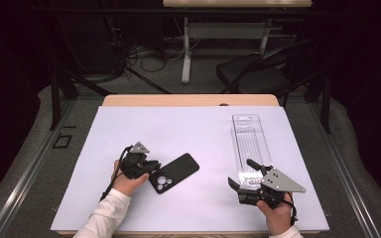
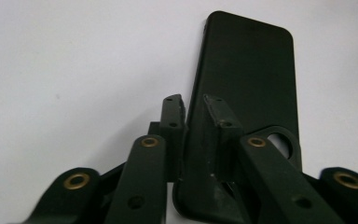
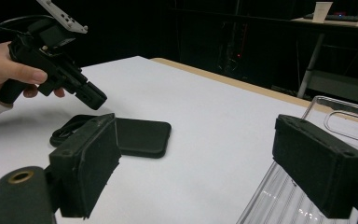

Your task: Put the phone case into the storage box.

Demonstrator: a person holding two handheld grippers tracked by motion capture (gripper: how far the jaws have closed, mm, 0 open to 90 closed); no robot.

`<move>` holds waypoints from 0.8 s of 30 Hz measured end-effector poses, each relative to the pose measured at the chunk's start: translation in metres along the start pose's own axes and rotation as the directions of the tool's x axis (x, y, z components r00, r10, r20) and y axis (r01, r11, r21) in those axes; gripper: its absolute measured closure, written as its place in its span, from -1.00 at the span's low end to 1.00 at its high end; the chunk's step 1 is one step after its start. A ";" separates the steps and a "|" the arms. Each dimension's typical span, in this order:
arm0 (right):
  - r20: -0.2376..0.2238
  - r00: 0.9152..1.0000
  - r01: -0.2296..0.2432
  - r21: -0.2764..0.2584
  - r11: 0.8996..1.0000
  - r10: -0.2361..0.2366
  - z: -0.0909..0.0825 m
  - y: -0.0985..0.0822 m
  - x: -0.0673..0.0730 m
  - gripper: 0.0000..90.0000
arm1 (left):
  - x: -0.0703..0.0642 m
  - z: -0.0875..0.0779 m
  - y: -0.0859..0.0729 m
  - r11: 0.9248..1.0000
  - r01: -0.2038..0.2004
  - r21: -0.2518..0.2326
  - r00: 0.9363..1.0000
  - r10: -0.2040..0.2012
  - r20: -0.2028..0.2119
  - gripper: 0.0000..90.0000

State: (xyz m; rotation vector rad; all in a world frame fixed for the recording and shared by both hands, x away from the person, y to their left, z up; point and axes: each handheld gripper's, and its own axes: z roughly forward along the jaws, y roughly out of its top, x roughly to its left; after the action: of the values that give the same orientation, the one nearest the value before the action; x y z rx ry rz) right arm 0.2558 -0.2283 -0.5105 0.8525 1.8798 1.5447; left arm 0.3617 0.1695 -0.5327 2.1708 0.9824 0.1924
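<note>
From above, the black phone case [image 1: 174, 172] lies flat mid-surface, apparently unlifted; the left gripper [image 2: 193, 109] view shows jaws nearly closed over the case's edge, while the right gripper [image 3: 214, 163] view shows jaws spread wide beside a clear tray [image 3: 345, 122].

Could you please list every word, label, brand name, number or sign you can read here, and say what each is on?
None can be read.
The black phone case shows a plain back.
The clear plastic tray has only moulded ridges.
The left gripper, the right gripper and the white table cover carry no markings.
The cups far behind are too small to tell.
</note>
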 end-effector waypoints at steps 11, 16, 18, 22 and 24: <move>-0.002 1.000 -0.002 0.003 1.000 0.002 0.000 0.000 0.000 -0.69 | -0.008 -0.010 0.003 0.999 -0.025 -0.031 1.000 0.024 -0.006 0.23; -0.002 1.000 -0.002 0.003 1.000 0.002 0.000 0.000 0.000 -0.69 | -0.013 -0.012 0.005 0.999 -0.034 -0.039 0.999 0.034 0.002 0.10; -0.003 1.000 -0.003 0.003 1.000 0.003 0.000 0.000 0.000 -0.69 | -0.015 -0.013 0.006 0.998 -0.041 -0.039 0.999 0.041 -0.001 0.01; -0.004 1.000 -0.006 0.002 1.000 0.006 0.000 -0.001 0.000 -0.69 | -0.017 -0.014 0.007 0.998 -0.049 -0.042 0.999 0.049 -0.005 -0.19; -0.004 1.000 -0.004 0.002 1.000 0.004 0.000 0.000 0.000 -0.69 | -0.018 -0.013 0.008 0.998 -0.042 -0.044 0.999 0.042 0.008 -0.29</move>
State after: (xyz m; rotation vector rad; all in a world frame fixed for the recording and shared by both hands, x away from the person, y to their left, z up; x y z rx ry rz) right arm 0.2560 -0.2282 -0.5110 0.8553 1.8840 1.5479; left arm 0.3485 0.1608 -0.5154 2.1516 0.9197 0.2218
